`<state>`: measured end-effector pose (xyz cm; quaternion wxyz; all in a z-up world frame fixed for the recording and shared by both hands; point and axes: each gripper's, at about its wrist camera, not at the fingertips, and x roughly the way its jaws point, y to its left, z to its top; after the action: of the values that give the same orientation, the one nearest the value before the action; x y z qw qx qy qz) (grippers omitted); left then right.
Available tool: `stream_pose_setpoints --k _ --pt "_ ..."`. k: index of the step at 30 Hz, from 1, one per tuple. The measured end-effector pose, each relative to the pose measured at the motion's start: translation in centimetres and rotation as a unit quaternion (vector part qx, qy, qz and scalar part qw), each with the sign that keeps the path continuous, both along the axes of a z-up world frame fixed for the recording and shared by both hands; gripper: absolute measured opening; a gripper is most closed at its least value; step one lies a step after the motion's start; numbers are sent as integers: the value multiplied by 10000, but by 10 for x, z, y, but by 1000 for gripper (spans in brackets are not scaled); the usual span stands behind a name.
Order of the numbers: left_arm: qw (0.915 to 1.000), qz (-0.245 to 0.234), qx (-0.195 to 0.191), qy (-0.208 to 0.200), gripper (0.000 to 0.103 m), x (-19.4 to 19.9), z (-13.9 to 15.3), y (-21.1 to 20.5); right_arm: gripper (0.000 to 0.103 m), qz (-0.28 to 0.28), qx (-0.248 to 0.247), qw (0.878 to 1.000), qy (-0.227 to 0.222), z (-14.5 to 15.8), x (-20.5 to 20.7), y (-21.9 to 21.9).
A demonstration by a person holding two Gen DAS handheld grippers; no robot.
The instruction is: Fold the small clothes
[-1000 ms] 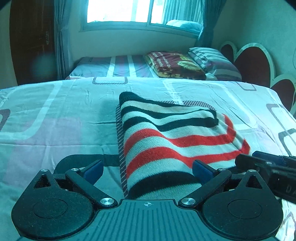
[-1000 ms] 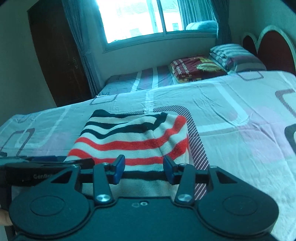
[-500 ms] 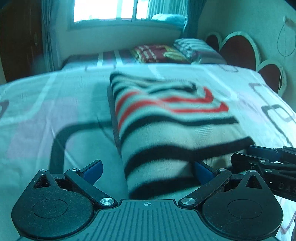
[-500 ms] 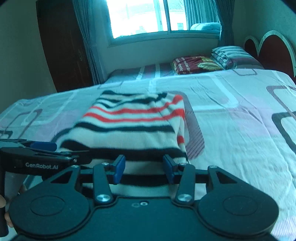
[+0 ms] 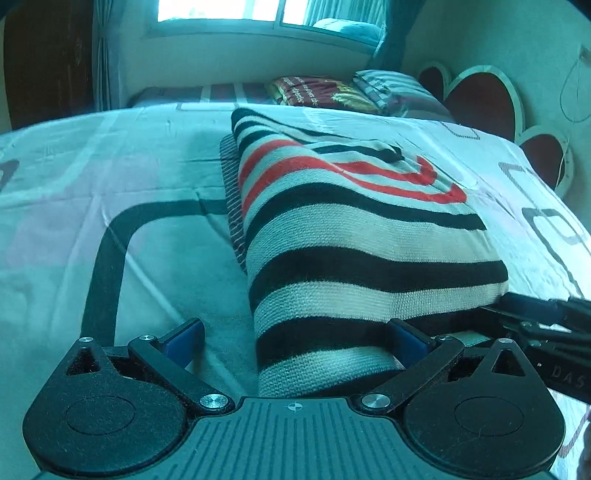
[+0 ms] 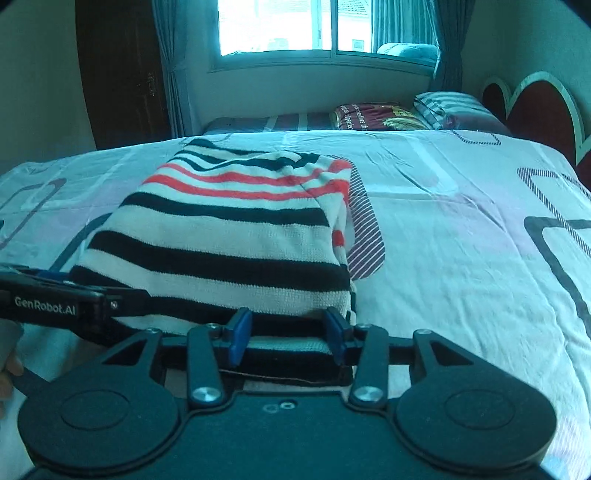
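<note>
Left wrist view: the left hand-held gripper (image 5: pixel 295 341) stands wide open, the striped sweater (image 5: pixel 354 236) lying on the bed (image 5: pixel 122 173) ahead, against its right pad only. Beyond are a window (image 5: pixel 258 11) and heart-shaped headboard (image 5: pixel 480 99).

Right wrist view: the right hand-held gripper (image 6: pixel 286 334) is opening, the sweater's near edge between its pads. A wardrobe (image 6: pixel 122 74) stands far left.

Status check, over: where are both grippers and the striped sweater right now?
Left gripper wide open at the folded striped knit sweater near edge. Right gripper jaws opening, hem between them. Sweater flat on patterned bedsheet. Nothing in the way.
</note>
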<state>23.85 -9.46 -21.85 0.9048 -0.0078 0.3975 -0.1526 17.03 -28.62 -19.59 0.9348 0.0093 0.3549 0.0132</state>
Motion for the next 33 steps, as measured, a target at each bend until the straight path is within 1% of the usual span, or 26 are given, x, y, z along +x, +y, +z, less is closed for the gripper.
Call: stream_pose_setpoints --k 3,7,11,13,14,15,19,22,26,28,30,31,33 --pt "9999 3 -61 117 103 2 4 1 56 0 172 9998 33 4 -2 0" --pt "9997 48 -93 198 103 2 10 3 57 42 91 9999 105 2 -3 3" --pt "9999 10 -155 56 103 -2 22 5 57 -79 520 9986 56 16 -4 -5" --pt "9998 16 -170 -34 103 -1 29 6 62 -125 706 9974 20 23 -3 -10" --pt "9998 34 -183 -60 103 0 33 7 68 -160 738 9971 2 25 -2 -11" --pt "9997 71 -217 -73 103 3 36 8 69 -192 727 9972 -12 28 -2 -12" --pt "9988 272 -395 -131 103 13 47 15 68 -155 699 9974 -92 37 4 -13" --pt "9986 332 -399 -88 103 24 47 15 68 -145 719 9973 -71 39 15 -17" --pt "9983 411 -418 -23 103 40 42 15 69 -255 1073 9939 20 36 36 -31" --pt "9981 412 -451 48 103 49 37 14 74 -331 1199 9922 80 34 48 -39" --pt "9977 390 -539 93 103 58 34 13 76 -380 1366 9897 180 30 61 -47" --pt "9974 373 -599 132 103 62 33 12 78 -395 1476 9879 250 27 67 -52" --pt "9965 329 -722 251 103 71 28 10 80 -433 1766 9824 438 19 79 -62"
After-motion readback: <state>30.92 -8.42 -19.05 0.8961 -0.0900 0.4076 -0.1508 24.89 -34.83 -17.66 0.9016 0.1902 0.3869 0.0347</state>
